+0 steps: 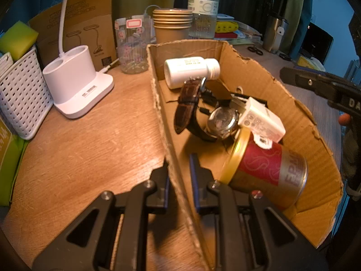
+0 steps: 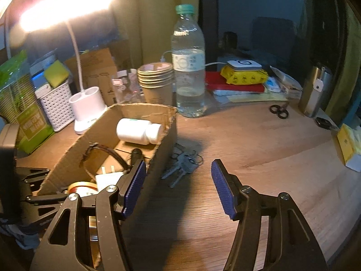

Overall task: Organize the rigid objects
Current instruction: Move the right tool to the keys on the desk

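A torn cardboard box (image 1: pixel 259 72) lies on the wooden desk. In it are a white pill bottle (image 1: pixel 191 71), a wristwatch with a brown strap (image 1: pixel 220 120), a white plug (image 1: pixel 261 120) and a red and gold tin (image 1: pixel 266 169). My left gripper (image 1: pixel 179 166) is shut on the box's near left wall. A black finger (image 1: pixel 315 82) of the right gripper shows beyond the box's right wall. In the right wrist view my right gripper (image 2: pixel 179 187) stands open over the desk, with nothing between its pads. A bunch of keys (image 2: pixel 183 166) lies just ahead of it, beside the box (image 2: pixel 74 153).
Behind the box stand a water bottle (image 2: pixel 189 72), stacked paper cups (image 2: pixel 155 83), a white lamp base (image 2: pixel 88 103) and a white basket (image 2: pixel 57 103). Scissors (image 2: pixel 279 111), a steel tumbler (image 2: pixel 313 90) and a yellow carton (image 2: pixel 347 144) sit to the right.
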`<state>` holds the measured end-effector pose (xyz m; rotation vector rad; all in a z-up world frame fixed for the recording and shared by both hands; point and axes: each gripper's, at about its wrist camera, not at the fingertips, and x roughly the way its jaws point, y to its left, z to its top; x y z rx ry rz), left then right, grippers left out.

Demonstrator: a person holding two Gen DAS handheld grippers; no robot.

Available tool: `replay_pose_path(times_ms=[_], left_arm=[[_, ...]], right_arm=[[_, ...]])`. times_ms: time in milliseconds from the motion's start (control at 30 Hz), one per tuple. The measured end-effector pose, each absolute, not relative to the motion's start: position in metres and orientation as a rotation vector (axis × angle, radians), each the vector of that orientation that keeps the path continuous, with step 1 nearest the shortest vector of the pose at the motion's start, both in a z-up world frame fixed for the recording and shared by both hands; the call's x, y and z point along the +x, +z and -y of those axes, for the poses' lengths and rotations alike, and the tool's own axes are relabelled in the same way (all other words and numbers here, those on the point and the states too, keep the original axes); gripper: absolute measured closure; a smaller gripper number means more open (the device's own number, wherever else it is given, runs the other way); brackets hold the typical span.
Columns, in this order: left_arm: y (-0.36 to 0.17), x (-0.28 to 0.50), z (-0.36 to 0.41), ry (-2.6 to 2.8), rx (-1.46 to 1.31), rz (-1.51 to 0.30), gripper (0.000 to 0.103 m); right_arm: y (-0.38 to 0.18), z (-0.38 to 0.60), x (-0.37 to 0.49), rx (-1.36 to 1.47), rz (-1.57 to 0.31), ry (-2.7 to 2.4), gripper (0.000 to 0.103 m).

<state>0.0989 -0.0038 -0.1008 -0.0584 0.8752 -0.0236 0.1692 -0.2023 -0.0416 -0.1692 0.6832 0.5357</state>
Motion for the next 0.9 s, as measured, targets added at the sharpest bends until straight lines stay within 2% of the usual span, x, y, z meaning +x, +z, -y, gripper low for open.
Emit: replay_pose_path(times_ms=[600, 900], left_arm=[[-0.101, 0.099, 0.004, -0.023, -0.058, -0.875, 0.087], [-0.101, 0.099, 0.004, -0.023, -0.058, -0.875, 0.087]], right_arm=[[-0.086, 0.212, 0.219, -0.147, -0.819, 0.579, 0.040], [-0.097, 0.194, 0.233, -0.241, -0.857, 0.600, 0.040]])
